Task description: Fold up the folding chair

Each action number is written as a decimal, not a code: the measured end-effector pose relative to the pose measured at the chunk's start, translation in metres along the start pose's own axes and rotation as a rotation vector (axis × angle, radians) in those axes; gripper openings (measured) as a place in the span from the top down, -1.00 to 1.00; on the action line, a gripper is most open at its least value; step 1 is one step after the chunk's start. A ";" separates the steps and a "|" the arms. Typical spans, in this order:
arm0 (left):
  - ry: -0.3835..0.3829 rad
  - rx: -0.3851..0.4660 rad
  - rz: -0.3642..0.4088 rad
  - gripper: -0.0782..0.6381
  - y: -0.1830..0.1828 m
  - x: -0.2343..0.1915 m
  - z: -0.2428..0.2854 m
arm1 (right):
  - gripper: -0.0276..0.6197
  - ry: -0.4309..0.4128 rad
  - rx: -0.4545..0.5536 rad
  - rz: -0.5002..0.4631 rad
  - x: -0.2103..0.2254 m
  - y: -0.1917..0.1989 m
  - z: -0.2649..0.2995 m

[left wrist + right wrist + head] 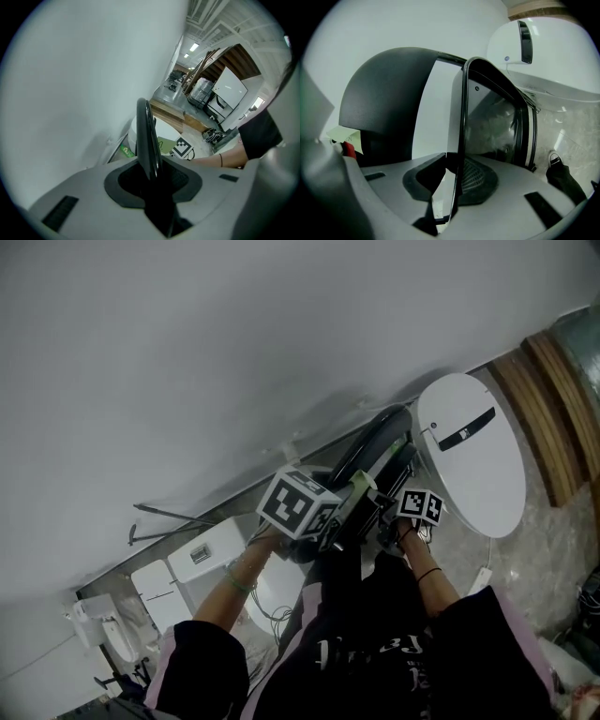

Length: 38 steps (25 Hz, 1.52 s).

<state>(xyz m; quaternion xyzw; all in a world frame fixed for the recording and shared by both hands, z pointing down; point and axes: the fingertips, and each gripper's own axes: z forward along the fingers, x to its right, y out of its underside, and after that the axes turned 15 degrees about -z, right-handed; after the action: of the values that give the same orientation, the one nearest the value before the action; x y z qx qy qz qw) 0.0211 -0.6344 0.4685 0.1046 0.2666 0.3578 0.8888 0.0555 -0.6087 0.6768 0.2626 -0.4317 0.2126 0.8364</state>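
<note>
The black folding chair (373,454) stands folded flat between both grippers, close to the white wall (234,352). My left gripper (152,180) is shut on the chair's thin black edge (146,136), which runs straight up from between its jaws. In the right gripper view, my right gripper (457,180) is shut on a narrow black frame bar (462,131); the chair's curved back (386,98) and glossy seat panel (501,122) lie beyond it. From the head view, the marker cubes of the left gripper (298,504) and right gripper (420,505) flank the chair's near end.
A white oval table (473,451) stands just right of the chair. A wooden strip (548,418) runs along the far right, above marble floor (539,563). White cabinets (202,563) and a thin metal rod (173,517) sit by the wall at the lower left.
</note>
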 end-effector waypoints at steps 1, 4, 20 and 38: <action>0.008 -0.005 0.004 0.54 -0.003 -0.008 -0.002 | 0.67 0.008 0.005 0.001 -0.002 -0.004 0.007; 0.020 -0.007 0.014 0.53 -0.015 -0.036 -0.010 | 0.67 0.023 0.027 -0.003 -0.012 -0.018 0.033; -0.020 -0.058 0.185 0.52 -0.082 -0.150 -0.043 | 0.67 0.030 0.203 0.071 -0.062 -0.089 0.144; 0.037 0.018 0.065 0.52 -0.104 -0.200 -0.055 | 0.67 -0.004 0.185 0.014 -0.083 -0.115 0.193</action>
<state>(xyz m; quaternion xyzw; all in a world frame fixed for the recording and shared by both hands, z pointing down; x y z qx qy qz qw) -0.0698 -0.8482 0.4631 0.1145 0.2828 0.3859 0.8706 -0.0404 -0.8280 0.6723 0.3362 -0.4137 0.2570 0.8061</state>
